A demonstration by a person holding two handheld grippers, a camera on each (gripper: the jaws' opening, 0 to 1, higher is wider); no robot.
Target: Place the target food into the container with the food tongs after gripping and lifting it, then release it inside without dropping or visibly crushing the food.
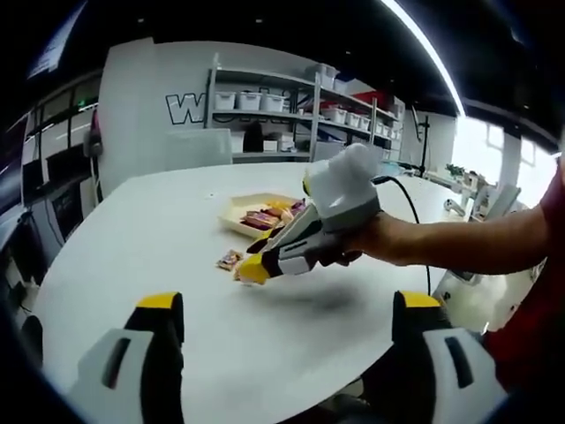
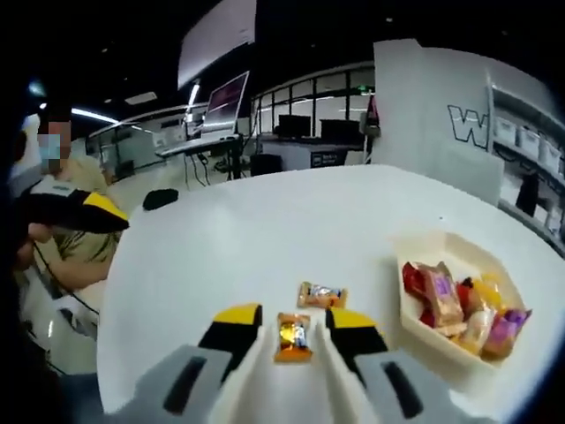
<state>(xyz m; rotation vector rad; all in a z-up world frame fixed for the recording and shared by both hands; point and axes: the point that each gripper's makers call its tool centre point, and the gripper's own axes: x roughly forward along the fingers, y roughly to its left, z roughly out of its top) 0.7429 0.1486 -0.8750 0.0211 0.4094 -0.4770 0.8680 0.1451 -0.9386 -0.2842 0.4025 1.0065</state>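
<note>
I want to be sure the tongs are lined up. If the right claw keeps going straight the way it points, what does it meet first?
The right claw already straddles the orange-wrapped snack. Straight ahead, it would probably meet the second wrapped snack next, though that sits slightly off-line. The tray lies off to one side.

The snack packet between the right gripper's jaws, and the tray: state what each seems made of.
Snack packet: apparently glossy plastic or foil film, given its shiny orange printed face and crimped ends. Tray: looks like matte cream plastic or moulded pulp, with smooth raised walls; the material stays uncertain.
</note>
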